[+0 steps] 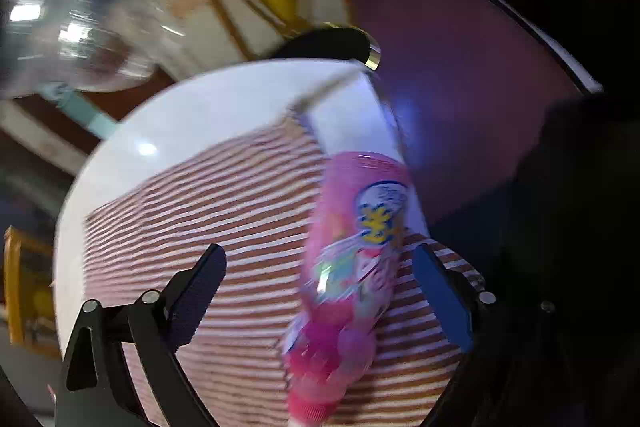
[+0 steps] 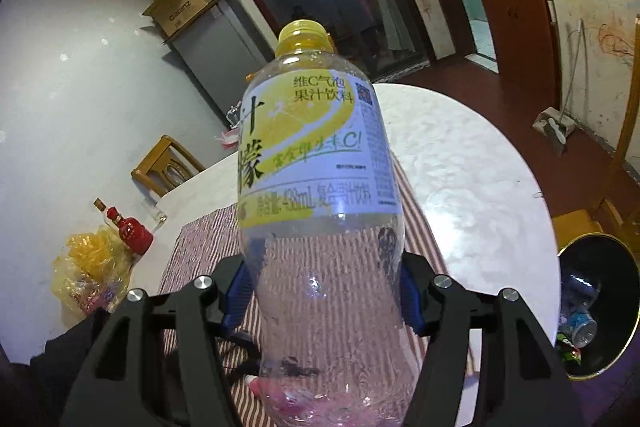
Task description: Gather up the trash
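Striped cloth [image 1: 240,211] covers my round table [image 1: 168,123]; a bin [image 2: 600,307] stands beside. My left gripper [image 1: 320,291] gapes around the pink bottle [image 1: 352,267]; my right gripper [image 2: 322,291] clamps the clear bottle [image 2: 320,187].

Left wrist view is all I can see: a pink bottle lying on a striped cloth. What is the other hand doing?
Observer: The right gripper is shut on a clear bottle with a yellow cap, over the striped cloth.
Operator: Is there anything inside that dark bin past the table's edge?
Observer: Yes, the bin holds a crushed clear bottle and a can.
Operator: Any other rubbish on the table?
Observer: A red bottle stands near the edge of the table, beside a crumpled yellow bag.
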`<state>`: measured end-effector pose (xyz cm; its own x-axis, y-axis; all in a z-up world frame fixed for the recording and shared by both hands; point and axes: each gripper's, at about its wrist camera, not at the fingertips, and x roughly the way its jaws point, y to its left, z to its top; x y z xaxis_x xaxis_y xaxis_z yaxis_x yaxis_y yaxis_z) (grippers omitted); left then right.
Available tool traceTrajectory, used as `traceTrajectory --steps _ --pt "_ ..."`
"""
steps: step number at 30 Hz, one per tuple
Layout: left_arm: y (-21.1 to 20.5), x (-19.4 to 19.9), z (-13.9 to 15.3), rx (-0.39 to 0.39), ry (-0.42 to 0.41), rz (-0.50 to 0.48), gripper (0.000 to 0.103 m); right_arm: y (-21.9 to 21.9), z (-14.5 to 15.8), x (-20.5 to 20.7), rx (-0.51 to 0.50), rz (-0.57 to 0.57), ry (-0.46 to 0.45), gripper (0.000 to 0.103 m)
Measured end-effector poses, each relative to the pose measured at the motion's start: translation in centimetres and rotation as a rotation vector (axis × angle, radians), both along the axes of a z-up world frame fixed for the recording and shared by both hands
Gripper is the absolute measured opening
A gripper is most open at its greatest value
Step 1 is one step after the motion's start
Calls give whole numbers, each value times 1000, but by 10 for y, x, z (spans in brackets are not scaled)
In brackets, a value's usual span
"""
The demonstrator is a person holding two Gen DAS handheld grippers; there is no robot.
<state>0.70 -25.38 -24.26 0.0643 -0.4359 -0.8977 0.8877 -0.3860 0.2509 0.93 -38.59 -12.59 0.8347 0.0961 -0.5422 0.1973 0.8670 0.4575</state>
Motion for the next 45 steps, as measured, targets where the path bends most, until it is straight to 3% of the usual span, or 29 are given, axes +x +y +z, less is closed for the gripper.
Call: traceTrajectory --steps 6,13,19,23,27,29,33,36,41,45 --pt "-19 5 -24 143 90 0 68 -10 -1 -8 3 -35 -3 60" --pt "-14 3 -26 131 135 30 55 -16 -6 -6 18 -37 1 60" --pt "6 27 -23 85 293 126 52 -14 -6 -5 20 -32 2 60" --pt "27 50 -9 -36 322 255 51 -16 -8 -4 22 -36 9 60" --pt "55 80 20 -284 281 512 51 -17 -12 -1 21 -42 18 59" --pt "63 87 31 -366 262 606 51 -21 -15 -1 18 -51 27 59" --pt "82 97 56 -536 247 785 51 -47 -22 -17 18 -118 42 59" --pt "85 100 64 -610 220 858 51 -83 -32 -42 -16 -230 86 59" --pt "90 106 78 -672 226 917 50 -167 -93 -85 -31 -466 288 59" --pt "73 98 84 -695 224 909 50 -221 -172 -108 76 -580 459 59"
